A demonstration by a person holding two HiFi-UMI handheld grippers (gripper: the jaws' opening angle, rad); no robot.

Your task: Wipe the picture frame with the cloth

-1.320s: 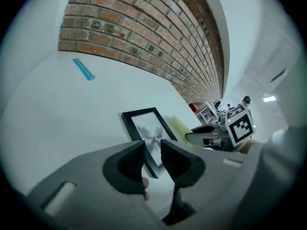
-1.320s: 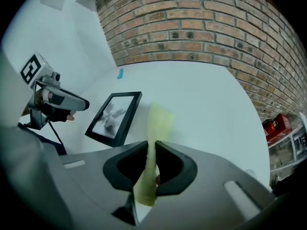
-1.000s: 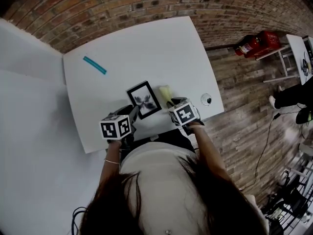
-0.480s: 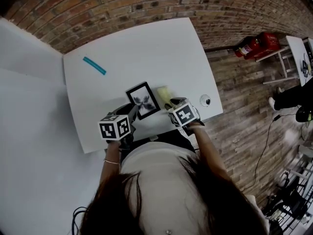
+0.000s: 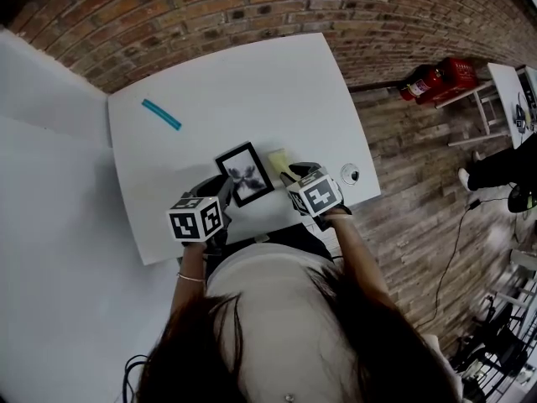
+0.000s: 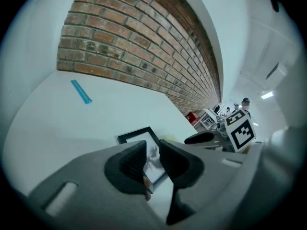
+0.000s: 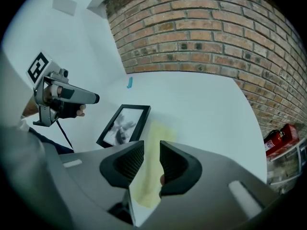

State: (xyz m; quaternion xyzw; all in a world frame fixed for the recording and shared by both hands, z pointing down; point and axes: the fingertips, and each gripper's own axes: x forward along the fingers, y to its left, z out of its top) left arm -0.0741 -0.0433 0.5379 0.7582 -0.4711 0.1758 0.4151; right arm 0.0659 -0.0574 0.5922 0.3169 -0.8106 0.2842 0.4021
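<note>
A black picture frame (image 5: 245, 173) with a grey photo lies flat near the front of the white table (image 5: 252, 82). A pale yellow cloth (image 5: 278, 159) lies just right of it. My left gripper (image 5: 225, 188) is at the frame's near left corner. In the left gripper view its jaws (image 6: 152, 158) have just been closing, a gap still shows and the frame (image 6: 144, 143) is seen through it. My right gripper (image 5: 290, 175) is over the cloth's near end. Its jaws (image 7: 151, 163) have just been closing with the cloth (image 7: 152, 147) between them, and a gap remains.
A teal stick (image 5: 162, 112) lies at the table's far left. A small white round fitting (image 5: 351, 173) sits near the right front corner. The table's front edge is right under both grippers. A brick wall (image 5: 277, 7) runs behind, and a red fire extinguisher (image 5: 440, 75) lies on the floor.
The cloth now lies slightly nearer the frame, and the right gripper has shifted a little with it. The left gripper and the frame stay where they were.
</note>
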